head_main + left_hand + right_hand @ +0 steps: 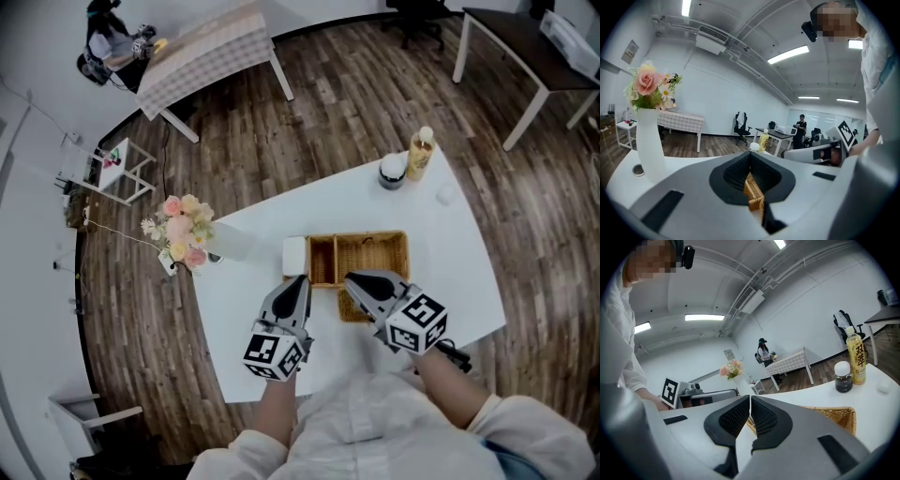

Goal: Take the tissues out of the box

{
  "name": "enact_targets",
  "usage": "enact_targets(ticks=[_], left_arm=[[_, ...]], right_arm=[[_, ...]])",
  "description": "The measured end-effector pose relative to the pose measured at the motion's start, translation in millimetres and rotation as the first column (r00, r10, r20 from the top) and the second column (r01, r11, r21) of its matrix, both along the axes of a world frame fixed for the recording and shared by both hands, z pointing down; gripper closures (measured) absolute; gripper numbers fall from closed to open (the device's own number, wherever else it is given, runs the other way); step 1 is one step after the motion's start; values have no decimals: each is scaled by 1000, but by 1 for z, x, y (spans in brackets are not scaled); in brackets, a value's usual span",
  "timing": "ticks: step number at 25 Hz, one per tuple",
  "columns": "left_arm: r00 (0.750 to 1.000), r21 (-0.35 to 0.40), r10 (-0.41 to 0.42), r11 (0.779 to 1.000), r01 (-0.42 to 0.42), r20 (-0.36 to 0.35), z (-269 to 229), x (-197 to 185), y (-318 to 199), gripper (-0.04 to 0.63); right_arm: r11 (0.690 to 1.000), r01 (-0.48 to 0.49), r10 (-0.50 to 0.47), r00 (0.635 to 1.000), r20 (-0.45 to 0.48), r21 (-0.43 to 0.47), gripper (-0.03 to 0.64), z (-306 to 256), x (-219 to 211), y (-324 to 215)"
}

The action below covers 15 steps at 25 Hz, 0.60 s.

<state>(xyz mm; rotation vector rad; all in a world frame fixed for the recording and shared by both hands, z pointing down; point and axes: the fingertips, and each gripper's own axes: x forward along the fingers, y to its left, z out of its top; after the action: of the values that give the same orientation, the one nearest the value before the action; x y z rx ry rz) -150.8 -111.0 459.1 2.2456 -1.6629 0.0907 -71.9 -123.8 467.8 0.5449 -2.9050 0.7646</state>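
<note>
Head view: right gripper (352,279) overlapping basket (371,235)

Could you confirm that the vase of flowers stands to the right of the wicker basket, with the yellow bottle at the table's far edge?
No: the head view shows the vase of flowers to the left of the wicker basket; the yellow bottle is at the far edge of the table.

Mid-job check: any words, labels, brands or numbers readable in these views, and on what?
Nothing reads clearly enough to quote.
The yellow bottle: large dark characters on its label, too blurred to read.
The left gripper and right gripper: their cubes carry black-and-white marker patterns, no words.
The wall sign: too small to read.
</note>
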Motion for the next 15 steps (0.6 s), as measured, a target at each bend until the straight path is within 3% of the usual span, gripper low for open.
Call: enact_targets(ticks=[6, 15], left_arm=[[999, -53, -20, 998, 23, 46, 17, -15, -15, 588], [992, -157, -54, 985, 73, 118, 45, -32, -33, 391]], right_arm=[[1000, -9, 9, 1000, -2, -26, 584, 7, 2, 0], [999, -8, 8, 1000, 1, -52, 584, 15, -2, -4]])
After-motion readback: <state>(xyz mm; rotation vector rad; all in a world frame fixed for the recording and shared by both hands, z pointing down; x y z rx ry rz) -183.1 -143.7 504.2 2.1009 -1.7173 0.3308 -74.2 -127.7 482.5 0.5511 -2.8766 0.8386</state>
